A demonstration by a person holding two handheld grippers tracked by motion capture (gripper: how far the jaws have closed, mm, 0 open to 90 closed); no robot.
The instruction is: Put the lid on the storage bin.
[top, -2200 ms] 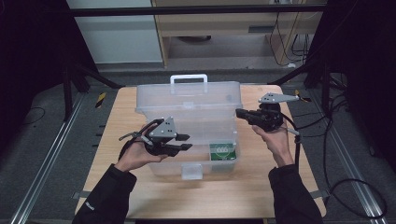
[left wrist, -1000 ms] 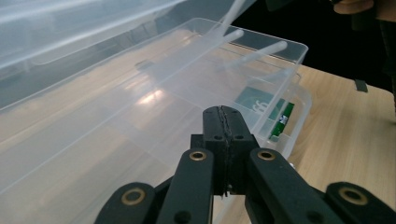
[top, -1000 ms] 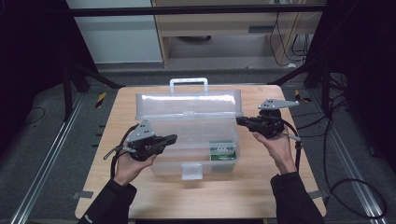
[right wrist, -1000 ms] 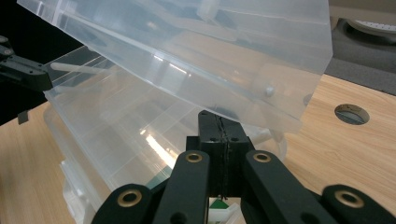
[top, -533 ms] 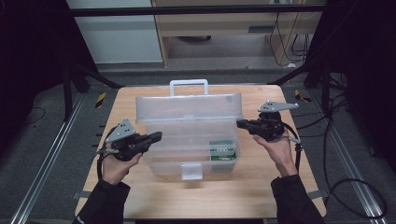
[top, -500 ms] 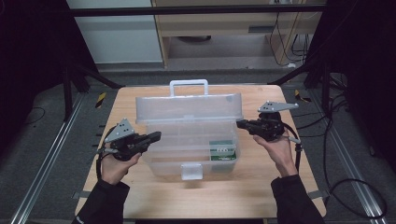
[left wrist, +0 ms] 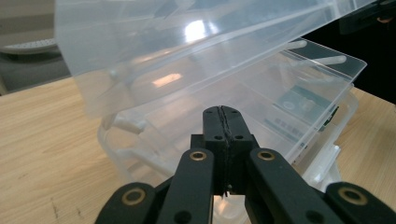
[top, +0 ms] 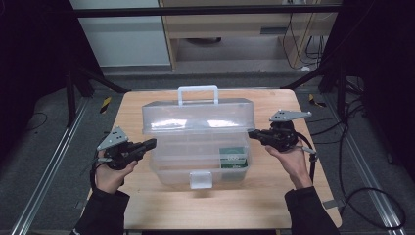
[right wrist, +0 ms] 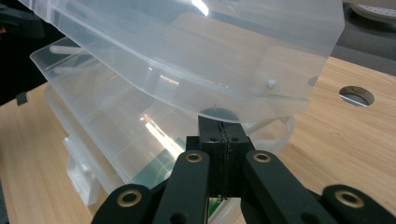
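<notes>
Wooden table (top: 274, 205), pale grain, round cable hole (right wrist: 356, 95) in its top. Metal floor rails (top: 41, 181) at 9 and 3 o'clock. Wooden cabinet (top: 235, 22) at 12 o'clock. Yellow-black strip (top: 105, 104) on floor at 10 o'clock.

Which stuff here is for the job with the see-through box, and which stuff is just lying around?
For the job:
- clear plastic box, lid half raised
- green packet inside the box
- left gripper, shut, beside the box
- right gripper, shut, under the lid's edge

Just lying around:
- yellow-and-black pieces on the floor, beside the wooden table
- cables at the back
</notes>
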